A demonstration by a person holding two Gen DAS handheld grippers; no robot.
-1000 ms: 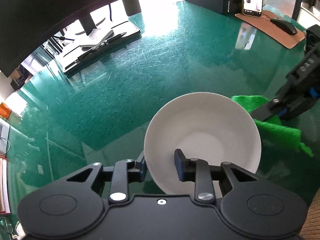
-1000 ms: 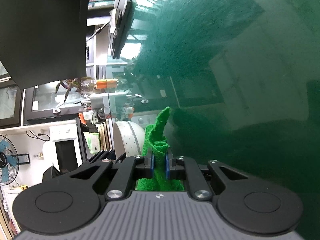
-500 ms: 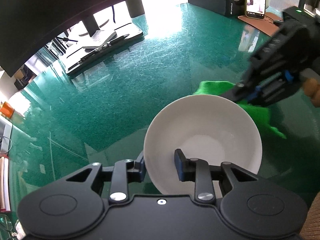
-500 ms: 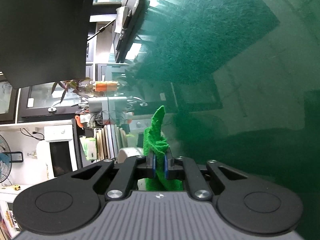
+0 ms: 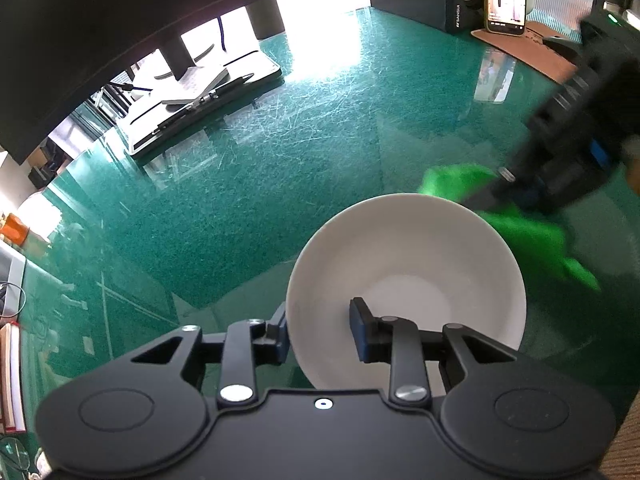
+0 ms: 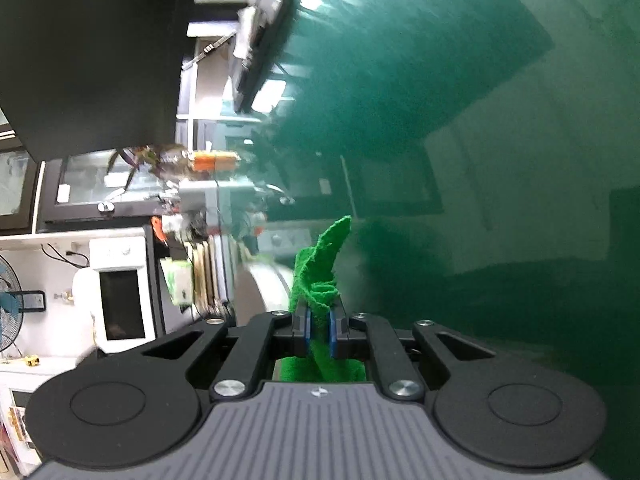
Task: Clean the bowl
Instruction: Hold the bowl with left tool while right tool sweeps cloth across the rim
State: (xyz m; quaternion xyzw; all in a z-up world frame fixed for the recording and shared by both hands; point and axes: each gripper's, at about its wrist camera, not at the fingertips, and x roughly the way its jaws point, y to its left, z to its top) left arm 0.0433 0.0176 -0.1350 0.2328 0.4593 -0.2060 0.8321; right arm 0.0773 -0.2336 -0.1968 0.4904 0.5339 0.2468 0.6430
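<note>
Nearest: left gripper, fingers clamped on the near rim of a white bowl, 1 finger inside, 1 outside. Beyond the far rim: right gripper, fingers pinched tight on a green cloth. Underneath: glossy green bench.

Scratched glossy green tabletop with a laptop stand, brown mat and speaker.
</note>
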